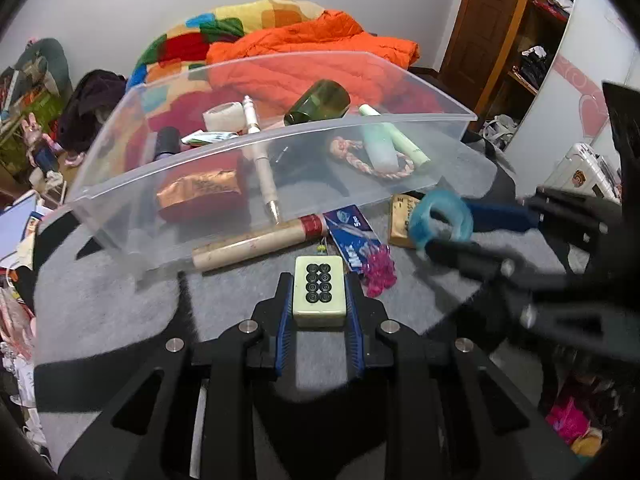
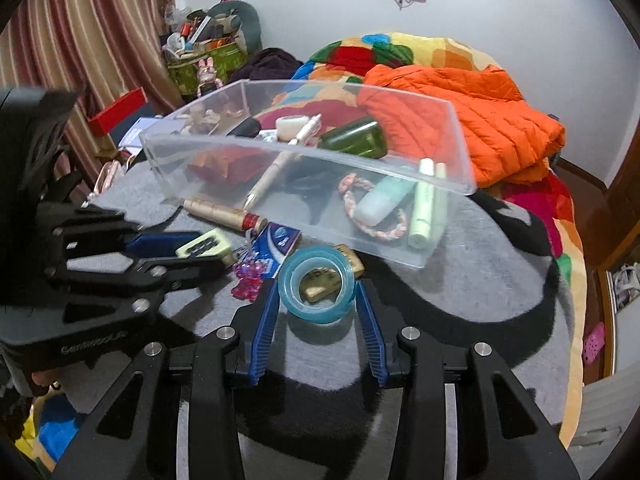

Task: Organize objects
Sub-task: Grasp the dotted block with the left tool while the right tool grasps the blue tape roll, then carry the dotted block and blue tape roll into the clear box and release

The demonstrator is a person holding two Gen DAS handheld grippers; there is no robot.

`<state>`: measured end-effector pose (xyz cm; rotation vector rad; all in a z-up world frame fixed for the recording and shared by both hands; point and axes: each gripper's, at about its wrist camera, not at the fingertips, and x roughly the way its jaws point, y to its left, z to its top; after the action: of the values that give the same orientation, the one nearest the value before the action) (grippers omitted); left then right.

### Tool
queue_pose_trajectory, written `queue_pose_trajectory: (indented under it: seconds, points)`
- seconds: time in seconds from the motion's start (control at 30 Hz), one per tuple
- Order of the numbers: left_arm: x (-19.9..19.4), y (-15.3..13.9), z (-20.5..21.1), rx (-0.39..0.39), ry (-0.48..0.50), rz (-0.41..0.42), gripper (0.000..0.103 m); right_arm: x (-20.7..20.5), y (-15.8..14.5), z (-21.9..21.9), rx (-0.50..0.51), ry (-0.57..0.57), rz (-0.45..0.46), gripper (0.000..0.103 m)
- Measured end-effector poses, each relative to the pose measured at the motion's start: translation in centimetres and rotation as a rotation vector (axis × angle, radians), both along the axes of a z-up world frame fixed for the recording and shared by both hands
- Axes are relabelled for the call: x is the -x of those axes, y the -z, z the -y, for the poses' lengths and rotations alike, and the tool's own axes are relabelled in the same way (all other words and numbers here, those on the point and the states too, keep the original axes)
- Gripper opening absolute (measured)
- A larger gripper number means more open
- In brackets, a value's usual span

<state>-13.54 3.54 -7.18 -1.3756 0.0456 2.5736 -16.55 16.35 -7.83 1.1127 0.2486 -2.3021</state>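
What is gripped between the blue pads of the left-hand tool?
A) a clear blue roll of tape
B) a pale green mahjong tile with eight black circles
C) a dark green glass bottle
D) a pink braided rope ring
B: the left gripper has its blue pads pressed against both sides of the pale green mahjong tile; the clear blue roll of tape sits in the right gripper instead.

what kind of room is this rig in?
Most likely a lived-in bedroom: a patchwork quilt with an orange puffer jacket on it, striped curtains, and an open wardrobe by the wooden door.
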Motion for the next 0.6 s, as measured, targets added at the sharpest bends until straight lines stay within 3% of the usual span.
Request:
queue_pose_trajectory:
  seconds: [0.37, 0.6]
  points:
    - [-1.6, -2.9, 2.4, -0.019, -0.061, -0.088, 0.024, 0.0, -3.4, -0.8, 0.061, 0.007, -0.059, 0.036]
    - [-1.5, -6.4, 3.9, -0.046, -0.088, -0.182, 0.024, 0.4, -6.1, -0.4, 0.085, 0.011, -0.116, 0.036]
